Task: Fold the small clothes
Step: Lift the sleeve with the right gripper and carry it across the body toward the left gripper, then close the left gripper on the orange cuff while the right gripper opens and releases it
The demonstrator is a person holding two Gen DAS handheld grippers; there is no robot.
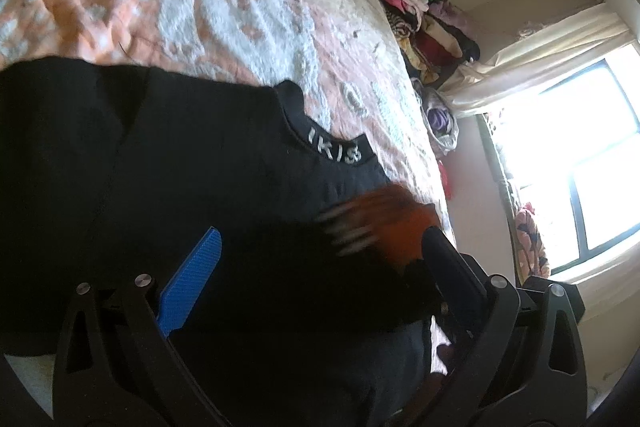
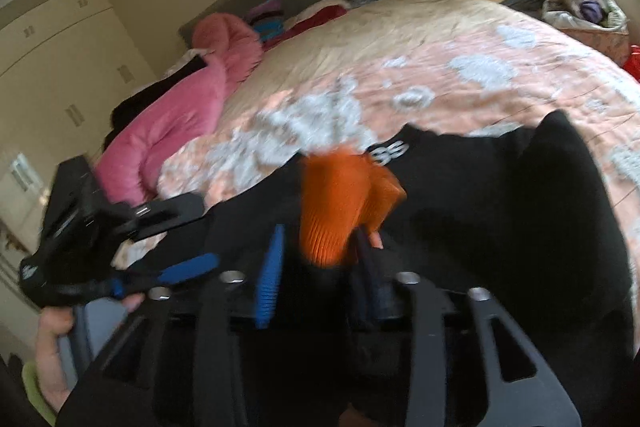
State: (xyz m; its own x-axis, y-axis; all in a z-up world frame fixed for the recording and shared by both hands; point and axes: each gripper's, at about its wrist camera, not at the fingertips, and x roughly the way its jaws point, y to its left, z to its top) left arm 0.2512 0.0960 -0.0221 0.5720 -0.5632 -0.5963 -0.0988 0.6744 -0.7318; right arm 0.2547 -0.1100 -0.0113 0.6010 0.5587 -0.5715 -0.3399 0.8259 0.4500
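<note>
Right wrist view: right gripper point(image 2: 320, 251) seemingly pinches the orange cloth point(image 2: 340, 203) over the black garment point(image 2: 500, 211) at six o'clock on the bedspread point(image 2: 460, 67), probably for folding; left gripper point(image 1: 316, 267) gapes wide.

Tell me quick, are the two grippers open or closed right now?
Left gripper: open, above the black garment.
Right gripper: shut on the orange cloth.
</note>
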